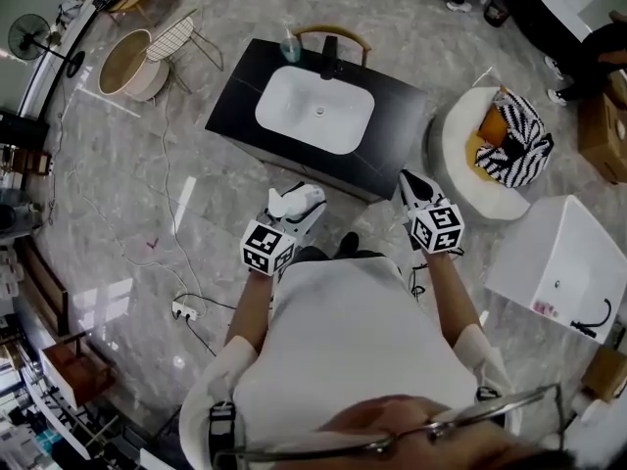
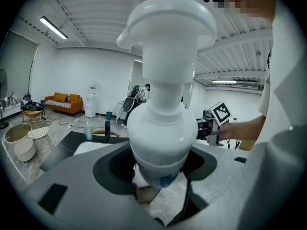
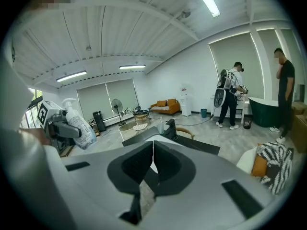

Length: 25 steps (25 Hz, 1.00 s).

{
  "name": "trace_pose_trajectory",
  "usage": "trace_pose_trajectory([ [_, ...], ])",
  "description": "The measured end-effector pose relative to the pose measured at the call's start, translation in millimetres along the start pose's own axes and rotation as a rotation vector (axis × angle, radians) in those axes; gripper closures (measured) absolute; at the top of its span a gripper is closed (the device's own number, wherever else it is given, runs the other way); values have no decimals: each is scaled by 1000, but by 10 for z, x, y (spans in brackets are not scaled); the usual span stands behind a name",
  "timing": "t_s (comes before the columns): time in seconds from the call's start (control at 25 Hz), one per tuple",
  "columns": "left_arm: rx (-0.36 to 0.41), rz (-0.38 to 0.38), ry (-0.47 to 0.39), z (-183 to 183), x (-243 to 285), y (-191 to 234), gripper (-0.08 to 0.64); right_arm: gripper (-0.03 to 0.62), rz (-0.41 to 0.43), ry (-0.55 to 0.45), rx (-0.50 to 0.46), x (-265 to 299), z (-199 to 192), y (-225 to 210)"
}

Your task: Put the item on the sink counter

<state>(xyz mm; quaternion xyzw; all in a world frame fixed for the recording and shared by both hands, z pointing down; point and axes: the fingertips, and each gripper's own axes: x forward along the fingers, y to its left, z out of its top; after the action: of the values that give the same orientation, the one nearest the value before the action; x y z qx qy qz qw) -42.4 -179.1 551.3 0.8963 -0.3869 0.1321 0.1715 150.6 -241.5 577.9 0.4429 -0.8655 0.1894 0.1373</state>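
Observation:
A white spray bottle (image 1: pixel 297 204) sits clamped in my left gripper (image 1: pixel 294 215), held in front of the person's body, short of the black sink counter (image 1: pixel 241 91). It fills the left gripper view as a white bottle (image 2: pixel 163 104) between the jaws. From the right gripper view the same bottle (image 3: pixel 79 123) shows at far left. My right gripper (image 1: pixel 416 192) hangs to the right of the counter's near corner, its jaws (image 3: pixel 152 164) closed together with nothing between them. The counter carries a white basin (image 1: pixel 315 108) and a black faucet (image 1: pixel 329 59).
A clear glass (image 1: pixel 290 47) stands at the counter's back edge, with a wooden chair (image 1: pixel 333 35) behind. A round white seat with a striped cushion (image 1: pixel 514 140) lies right, a white bathtub (image 1: pixel 558 258) nearer. Cables and a power strip (image 1: pixel 184 309) cross the floor at left.

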Motion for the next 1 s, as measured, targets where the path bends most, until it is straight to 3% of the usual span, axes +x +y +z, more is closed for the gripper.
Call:
trace_pose_trajectory([
  [0.4, -4, -4, 52, 154, 480, 339, 298, 583, -54, 13, 68, 253, 47, -407],
  [1.0, 41, -99, 132, 391, 1619, 1254, 298, 583, -196, 59, 102, 805, 277, -922],
])
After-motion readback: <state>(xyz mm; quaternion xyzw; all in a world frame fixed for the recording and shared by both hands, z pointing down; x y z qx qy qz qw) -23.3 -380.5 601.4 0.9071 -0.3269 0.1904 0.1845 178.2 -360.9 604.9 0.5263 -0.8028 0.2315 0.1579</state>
